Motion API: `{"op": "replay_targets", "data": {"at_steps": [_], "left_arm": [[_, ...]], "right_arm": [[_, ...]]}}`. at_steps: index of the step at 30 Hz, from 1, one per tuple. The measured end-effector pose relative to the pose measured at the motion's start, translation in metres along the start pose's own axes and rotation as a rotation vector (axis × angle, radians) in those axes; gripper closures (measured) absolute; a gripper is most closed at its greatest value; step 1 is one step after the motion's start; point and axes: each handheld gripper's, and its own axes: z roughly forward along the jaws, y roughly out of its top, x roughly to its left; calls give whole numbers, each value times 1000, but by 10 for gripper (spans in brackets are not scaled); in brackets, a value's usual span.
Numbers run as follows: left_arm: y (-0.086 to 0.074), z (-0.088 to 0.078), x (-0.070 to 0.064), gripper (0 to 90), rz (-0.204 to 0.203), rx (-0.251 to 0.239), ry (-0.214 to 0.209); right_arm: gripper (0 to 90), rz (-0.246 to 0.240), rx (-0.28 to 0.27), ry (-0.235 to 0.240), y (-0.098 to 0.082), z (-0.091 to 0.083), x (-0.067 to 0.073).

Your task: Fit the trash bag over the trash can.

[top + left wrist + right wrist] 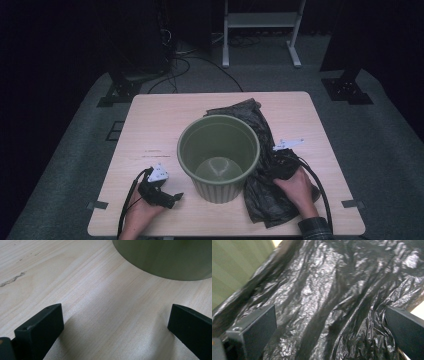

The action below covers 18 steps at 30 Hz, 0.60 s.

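**A:** Quick count: one green bin (219, 157), one black plastic bag (262, 195), two hand-held grippers on one pale wooden table (150, 120).

**B:** Where does the bag lie?

**A:** Flat on the table, wrapped around the bin's right side, from behind it to the near right corner. The bin stands upright in the middle, touching the bag.

**B:** Left gripper (161, 192)?

**A:** Down at the near left, beside the bin, jaws spread wide over bare wood, gripping nothing. In the left gripper view the bin's wall (165, 258) is cut off at the top.

**B:** Right gripper (284, 167)?

**A:** Over the bag, just right of the bin. Jaws wide apart in the right gripper view, with crinkled film (329, 297) between them; whether they touch it I cannot tell.

**B:** Textures?

**A:** Bin: round, tapered, ribbed plastic, smooth inside. Bag: thin, glossy, heavily creased. Table: light grain, a scuff at the left. The hand covers part of the bag.
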Motion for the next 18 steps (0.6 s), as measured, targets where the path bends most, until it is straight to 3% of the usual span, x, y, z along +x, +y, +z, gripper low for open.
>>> {"op": "replay_targets", "data": {"at_steps": [5, 11, 13, 18], "left_arm": [[0, 0, 0, 0, 0, 0, 0], [0, 0, 0, 0, 2, 0, -3], [0, 0, 0, 0, 2, 0, -3], [0, 0, 0, 0, 3, 0, -3]], "right_arm": [[0, -34, 30, 18, 13, 15, 15], [0, -86, 37, -32, 18, 26, 29], [2, -118, 50, -71, 19, 28, 33], [180, -112, 23, -84, 18, 24, 35]]}}
